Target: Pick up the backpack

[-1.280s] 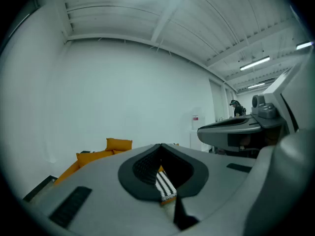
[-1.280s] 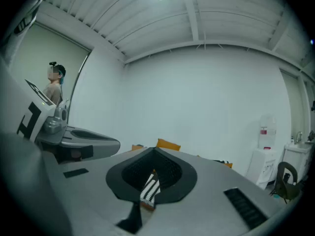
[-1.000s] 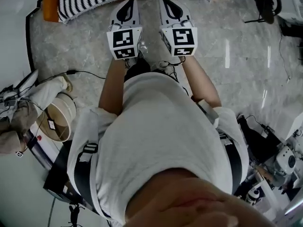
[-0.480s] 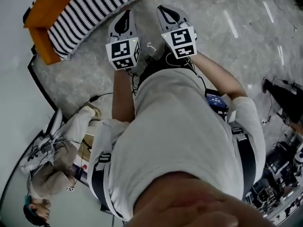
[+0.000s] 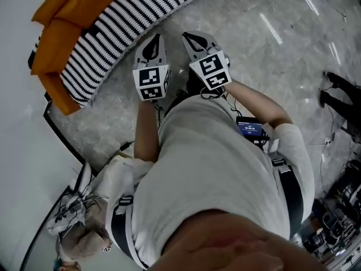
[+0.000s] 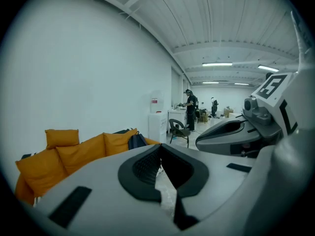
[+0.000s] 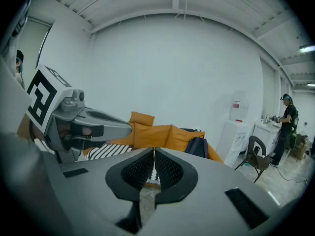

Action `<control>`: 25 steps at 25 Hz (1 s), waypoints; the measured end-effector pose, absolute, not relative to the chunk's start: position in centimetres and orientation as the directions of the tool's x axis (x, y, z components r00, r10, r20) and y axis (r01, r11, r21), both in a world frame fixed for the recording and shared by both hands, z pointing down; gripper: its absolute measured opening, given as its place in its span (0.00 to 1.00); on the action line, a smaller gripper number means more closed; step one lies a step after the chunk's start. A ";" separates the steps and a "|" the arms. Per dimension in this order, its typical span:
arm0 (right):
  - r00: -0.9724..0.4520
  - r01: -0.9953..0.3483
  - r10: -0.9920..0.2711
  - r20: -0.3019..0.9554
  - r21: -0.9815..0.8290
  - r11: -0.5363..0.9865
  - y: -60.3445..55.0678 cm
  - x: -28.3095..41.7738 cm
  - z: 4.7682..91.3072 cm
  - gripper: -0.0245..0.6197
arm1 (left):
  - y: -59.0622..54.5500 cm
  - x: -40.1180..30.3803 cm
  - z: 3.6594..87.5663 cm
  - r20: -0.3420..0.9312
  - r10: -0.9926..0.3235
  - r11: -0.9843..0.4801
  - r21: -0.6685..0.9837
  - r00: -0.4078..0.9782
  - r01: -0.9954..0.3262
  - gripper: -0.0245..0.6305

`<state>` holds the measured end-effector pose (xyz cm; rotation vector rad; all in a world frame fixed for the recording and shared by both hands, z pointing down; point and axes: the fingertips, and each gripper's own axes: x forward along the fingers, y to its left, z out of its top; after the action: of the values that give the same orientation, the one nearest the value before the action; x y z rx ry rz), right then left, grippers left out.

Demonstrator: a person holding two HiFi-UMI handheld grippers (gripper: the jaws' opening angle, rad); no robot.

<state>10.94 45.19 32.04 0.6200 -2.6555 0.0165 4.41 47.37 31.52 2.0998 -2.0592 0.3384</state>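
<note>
**Head view:** the sofa (image 5: 53,38) occupies the upper left, with a blanket (image 5: 124,21) spread over its seat. The left gripper (image 5: 155,37) and right gripper (image 5: 188,36) lie side by side above the floor (image 5: 265,49), just right of the blanket's edge. **Right gripper view:** the backpack (image 7: 196,147) sits on the sofa's right end, against the cushions. A water dispenser (image 7: 234,127) stands by the wall to the right of the sofa, a chair (image 7: 258,161) further right, and a person (image 7: 286,127) behind the chair.

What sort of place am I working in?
Likely a big open lab or workshop hall with a lounge corner: an orange sofa under a striped cover, a water dispenser by the white wall, a marble-look floor.
</note>
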 end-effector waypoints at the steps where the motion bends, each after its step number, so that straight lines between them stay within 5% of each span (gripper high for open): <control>1: -0.813 -0.431 -0.429 0.394 0.087 0.898 43.9 10.7 32.3 0.10 | 46.0 4.2 31.8 0.292 -0.956 -0.046 -0.036 0.033 -0.998 0.06; 25: -0.726 -0.587 -0.575 0.378 0.094 0.804 12.6 19.4 31.1 0.10 | 12.5 12.1 33.1 0.360 -0.907 -0.249 -0.037 0.219 -0.968 0.06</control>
<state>19.45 12.63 31.10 0.8754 -2.5988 0.0446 12.14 12.50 33.09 2.2928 -1.7904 0.4621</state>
